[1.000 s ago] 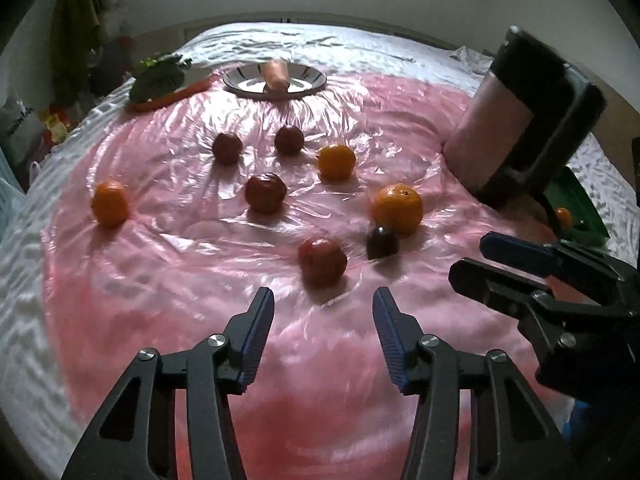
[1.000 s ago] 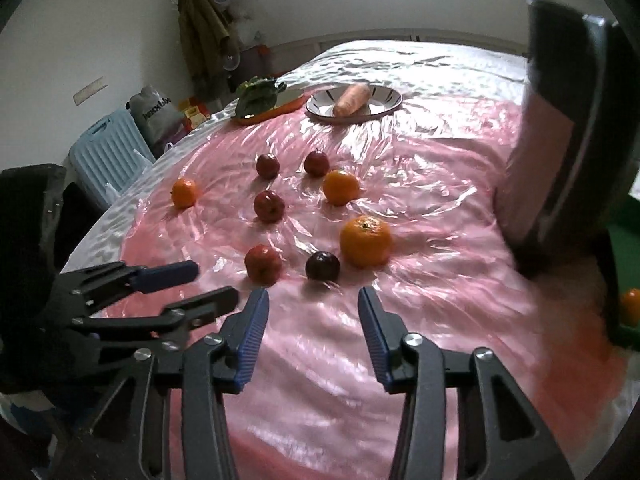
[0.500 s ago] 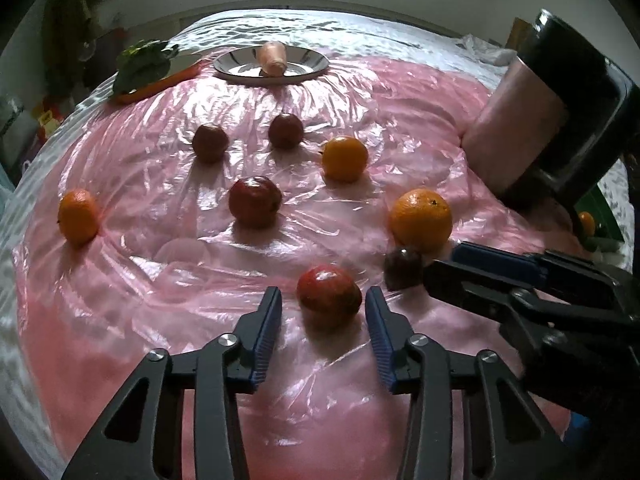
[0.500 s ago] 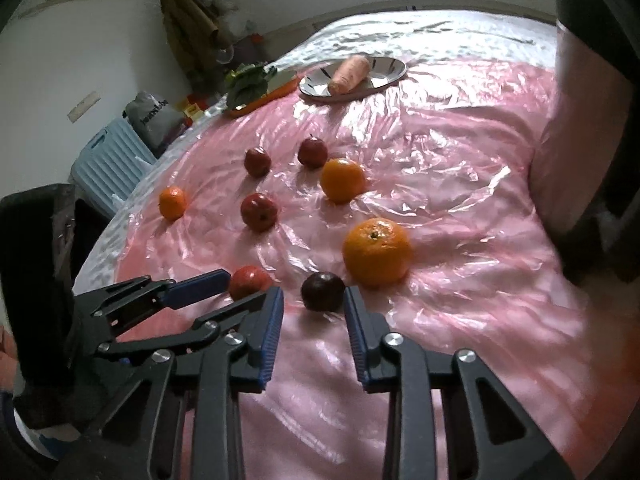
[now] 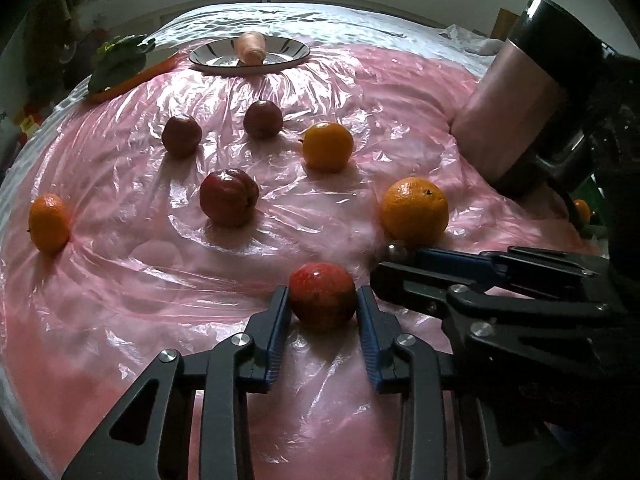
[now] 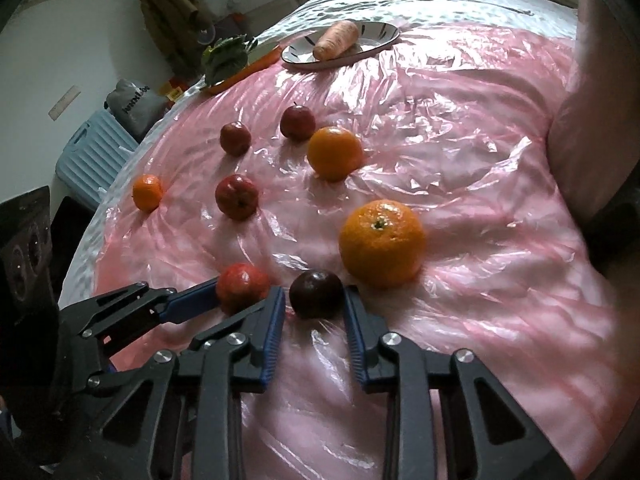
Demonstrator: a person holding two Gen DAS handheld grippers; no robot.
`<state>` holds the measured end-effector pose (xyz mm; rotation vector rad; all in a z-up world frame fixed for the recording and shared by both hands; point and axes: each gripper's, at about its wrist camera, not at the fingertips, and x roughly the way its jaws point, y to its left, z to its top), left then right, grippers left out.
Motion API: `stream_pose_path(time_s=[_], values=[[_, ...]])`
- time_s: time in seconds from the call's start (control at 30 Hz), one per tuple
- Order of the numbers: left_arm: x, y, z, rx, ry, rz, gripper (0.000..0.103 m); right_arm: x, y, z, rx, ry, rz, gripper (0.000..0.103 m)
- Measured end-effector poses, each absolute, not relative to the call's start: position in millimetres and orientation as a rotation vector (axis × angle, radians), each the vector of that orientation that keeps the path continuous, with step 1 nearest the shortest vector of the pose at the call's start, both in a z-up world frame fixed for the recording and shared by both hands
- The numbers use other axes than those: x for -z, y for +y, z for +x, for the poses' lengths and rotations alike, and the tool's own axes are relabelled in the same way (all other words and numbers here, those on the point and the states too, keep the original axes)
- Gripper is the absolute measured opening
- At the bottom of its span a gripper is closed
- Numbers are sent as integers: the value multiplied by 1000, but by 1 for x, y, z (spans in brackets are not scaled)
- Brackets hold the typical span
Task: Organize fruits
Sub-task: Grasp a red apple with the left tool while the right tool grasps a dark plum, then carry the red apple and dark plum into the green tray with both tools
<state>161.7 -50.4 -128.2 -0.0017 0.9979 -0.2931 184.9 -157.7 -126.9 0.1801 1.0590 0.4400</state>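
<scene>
My left gripper (image 5: 323, 300) is shut on a red apple (image 5: 323, 295), which rests on the pink plastic sheet (image 5: 160, 280); both blue pads press its sides. Right beside it, my right gripper (image 6: 315, 294) has its jaws closing, with the pads against the sides of a small dark plum (image 6: 316, 294). A big orange (image 6: 382, 242) lies just behind the plum. Farther back lie another orange (image 5: 328, 146), a small mandarin (image 5: 49, 222) at the left and three dark red apples (image 5: 229, 198) (image 5: 181, 130) (image 5: 263, 119).
A plate (image 5: 288, 54) with a carrot (image 5: 251, 46) stands at the back. Left of it are leafy greens (image 5: 120, 54) on an orange board. A tall pink and black tumbler (image 5: 520, 96) stands at the right, with a green tray behind it. A blue suitcase (image 6: 92, 152) is on the floor.
Both grippers came forward and down to the nearest fruit. The left jaws went from wide apart to shut on the red apple. The right jaws narrowed around the dark plum.
</scene>
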Motion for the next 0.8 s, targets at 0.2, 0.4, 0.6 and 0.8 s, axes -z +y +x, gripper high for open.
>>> stream_pose_path(time_s=[0.2,0.4,0.6,0.8], values=[[126,-45,157,308,981,-27,29,127,-160,183,-437,1050,188,10],[122,-41,150,306,961,-56,29,121,-165,179,-447,1028,219,10],[113,-36,140,299,935,-80,28,109,-170,171,-451,994,235,10],[102,-31,130,287,913,-100,28,94,-177,159,-443,959,236,10]])
